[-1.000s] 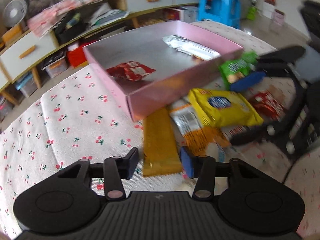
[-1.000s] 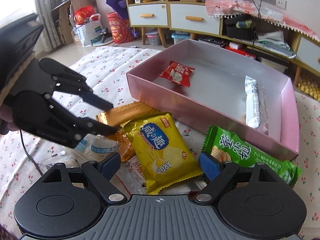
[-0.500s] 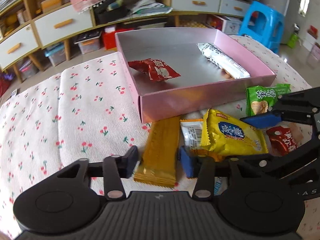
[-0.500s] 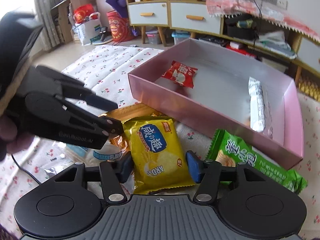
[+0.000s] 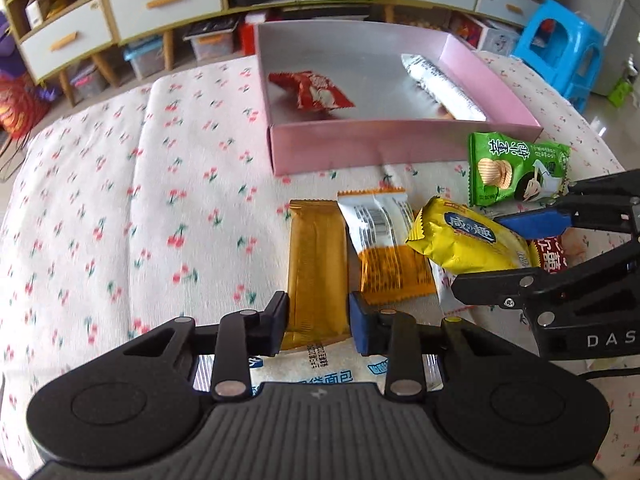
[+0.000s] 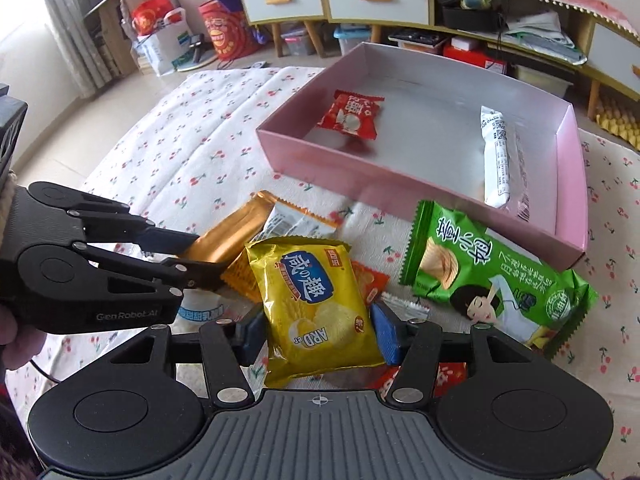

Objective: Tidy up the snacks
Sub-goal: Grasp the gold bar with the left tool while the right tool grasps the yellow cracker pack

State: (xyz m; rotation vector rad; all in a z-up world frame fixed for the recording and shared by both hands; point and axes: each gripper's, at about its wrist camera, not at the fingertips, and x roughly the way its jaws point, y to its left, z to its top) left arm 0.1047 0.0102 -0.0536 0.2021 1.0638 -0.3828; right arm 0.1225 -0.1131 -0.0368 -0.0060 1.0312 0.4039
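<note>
1. Progress. Two snacks are already lodged in the shallow pink cardboard box with a silvery floor (image 5: pixel 400 148): a red crinkled wrapper (image 5: pixel 310 90) near its left side and a long white tubular packet (image 5: pixel 442 82) along its right wall.
2. Remaining work. Outside the box, on the white cloth printed with cherries (image 5: pixel 120 200), several snacks are still loose: a flat golden foil bar (image 5: pixel 316 264), a white-and-orange sachet (image 5: pixel 384 240), a puffy yellow biscuit bag with a blue oval label (image 6: pixel 316 304), a green crisp packet (image 6: pixel 488 272), a red packet (image 5: pixel 550 256) and a pale bread wrapper (image 5: pixel 320 368) under the near tool. By this count, the task is judged well under half done.
3. Left gripper (image 5: pixel 318 320). The jaws are closing, and both pads already appear pressed to the long edges of the near end of the golden foil bar. The tool is pitched steeply downward, and the bar is not clearly lifted off the cloth.
4. Right gripper (image 6: pixel 320 334). The blue pads are set against the two sides of the yellow biscuit bag at its lower half; the bag is pinched, with its far end raised over the neighbouring packets. This tool is also pitched steeply down.
5. Relation. The two tools are close side by side, each visible in the other's view, both on the near side of the box.
</note>
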